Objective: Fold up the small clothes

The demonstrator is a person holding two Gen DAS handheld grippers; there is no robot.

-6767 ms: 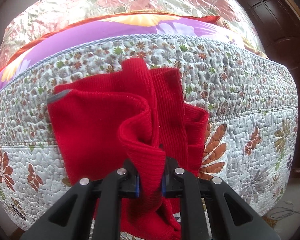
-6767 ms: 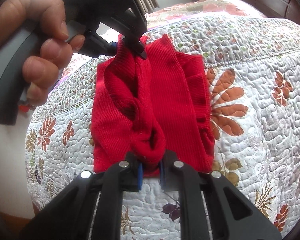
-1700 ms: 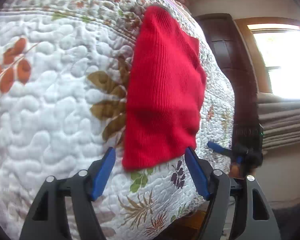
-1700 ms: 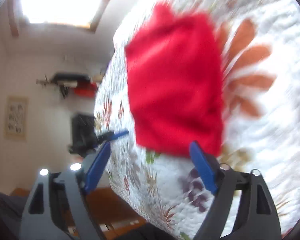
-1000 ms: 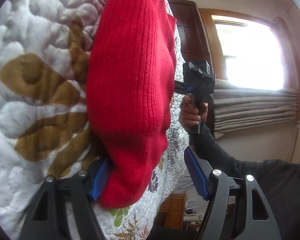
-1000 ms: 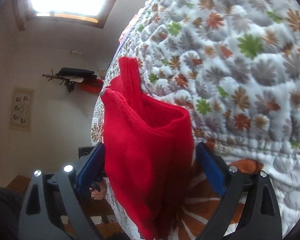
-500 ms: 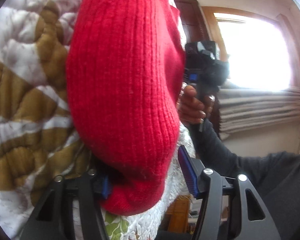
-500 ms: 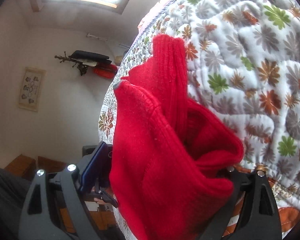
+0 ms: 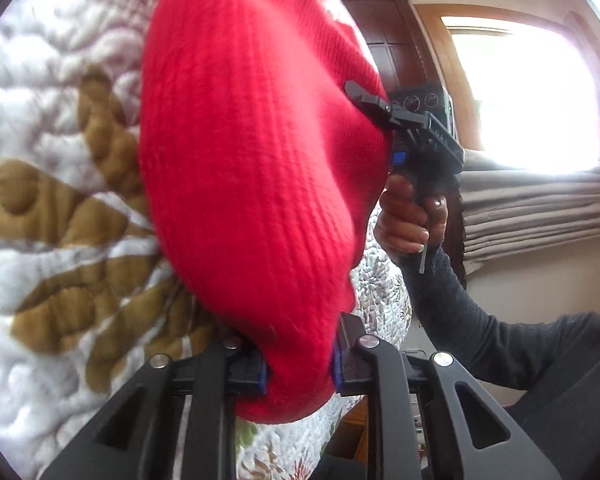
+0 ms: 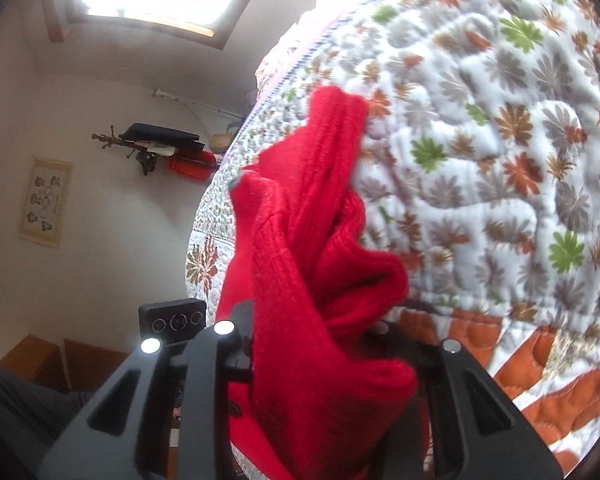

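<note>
A folded red knit garment (image 9: 256,168) is lifted off the quilted floral bedspread (image 9: 40,208). My left gripper (image 9: 298,372) is shut on its near end, blue pads pressed into the knit. In the left wrist view the right gripper (image 9: 374,110) bites the garment's far edge, held by a hand (image 9: 412,216) in a dark sleeve. From the right wrist view the red garment (image 10: 320,288) bunches thickly between the jaws of my right gripper (image 10: 324,356), which is shut on it. Its far end still touches the quilt (image 10: 500,152).
The bed edge drops away beside the garment. A bright window (image 9: 532,92) with grey blinds and a dark wooden door (image 9: 384,48) lie beyond. A wall shelf (image 10: 160,140), a framed picture (image 10: 46,202) and the left gripper's camera block (image 10: 172,320) appear in the right wrist view.
Both grippers, open around the garment's ends a second ago, have closed on it. The garment has bunched up and risen off the quilt.
</note>
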